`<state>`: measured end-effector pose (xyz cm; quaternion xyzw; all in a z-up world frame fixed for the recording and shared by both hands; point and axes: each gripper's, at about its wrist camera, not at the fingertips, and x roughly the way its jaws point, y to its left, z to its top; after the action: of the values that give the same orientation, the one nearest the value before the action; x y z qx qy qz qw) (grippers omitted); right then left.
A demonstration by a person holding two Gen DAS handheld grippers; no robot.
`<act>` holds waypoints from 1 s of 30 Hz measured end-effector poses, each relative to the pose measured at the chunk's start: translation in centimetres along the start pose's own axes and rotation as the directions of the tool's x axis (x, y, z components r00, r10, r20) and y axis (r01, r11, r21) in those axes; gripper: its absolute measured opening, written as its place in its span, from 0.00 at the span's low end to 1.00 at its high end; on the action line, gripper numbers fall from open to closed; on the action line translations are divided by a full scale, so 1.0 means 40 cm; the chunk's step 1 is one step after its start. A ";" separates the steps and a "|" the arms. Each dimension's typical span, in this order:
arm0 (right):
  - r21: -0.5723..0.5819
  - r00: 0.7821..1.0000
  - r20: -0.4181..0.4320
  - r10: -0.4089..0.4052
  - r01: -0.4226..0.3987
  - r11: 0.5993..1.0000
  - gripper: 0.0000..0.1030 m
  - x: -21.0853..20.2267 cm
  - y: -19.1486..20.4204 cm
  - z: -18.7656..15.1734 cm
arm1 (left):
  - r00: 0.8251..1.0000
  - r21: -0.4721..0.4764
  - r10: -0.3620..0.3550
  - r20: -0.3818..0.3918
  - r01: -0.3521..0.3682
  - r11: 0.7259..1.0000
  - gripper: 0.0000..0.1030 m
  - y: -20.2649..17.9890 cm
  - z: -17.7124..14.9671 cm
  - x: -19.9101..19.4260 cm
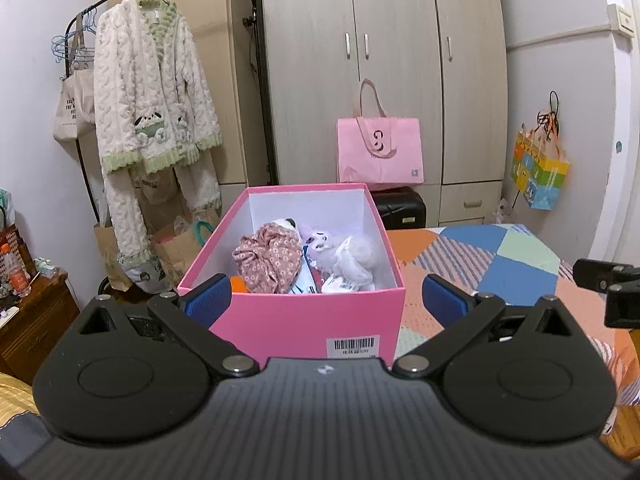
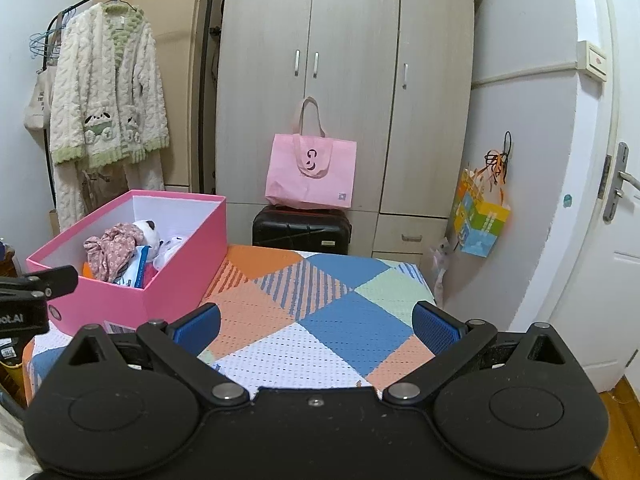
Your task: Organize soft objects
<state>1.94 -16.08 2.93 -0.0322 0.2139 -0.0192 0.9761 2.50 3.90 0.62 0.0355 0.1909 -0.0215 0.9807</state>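
A pink box (image 1: pixel 296 320) (image 2: pixel 176 264) stands on the patchwork table cover (image 2: pixel 320 320). Inside lie a pink floral cloth (image 1: pixel 268 258) (image 2: pixel 114 248), a panda plush (image 1: pixel 286 224) (image 2: pixel 148 228), a pale purple plush (image 1: pixel 344 252) and some packets. My left gripper (image 1: pixel 326 298) is open just in front of the box's near wall, nothing between its blue pads. My right gripper (image 2: pixel 316 328) is open over the bare cover to the right of the box, holding nothing. Each gripper shows at the edge of the other's view.
A wardrobe (image 2: pixel 344 80) stands behind the table, with a pink tote bag (image 2: pixel 312 172) on a black suitcase (image 2: pixel 302 230). A fleecy robe (image 1: pixel 152 92) hangs on a rack at left. A colourful bag (image 2: pixel 480 216) hangs near the white door (image 2: pixel 600 200).
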 end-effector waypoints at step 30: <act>0.035 1.000 0.013 -0.025 0.025 0.999 1.00 -0.004 -0.013 -0.008 | 1.000 -0.002 0.006 -0.020 -0.006 1.000 1.00 -0.009 0.000 0.020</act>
<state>1.64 -16.60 2.76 -0.0179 0.2065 -0.0350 0.9777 3.22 3.53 0.29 0.0352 0.2007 -0.0182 0.9788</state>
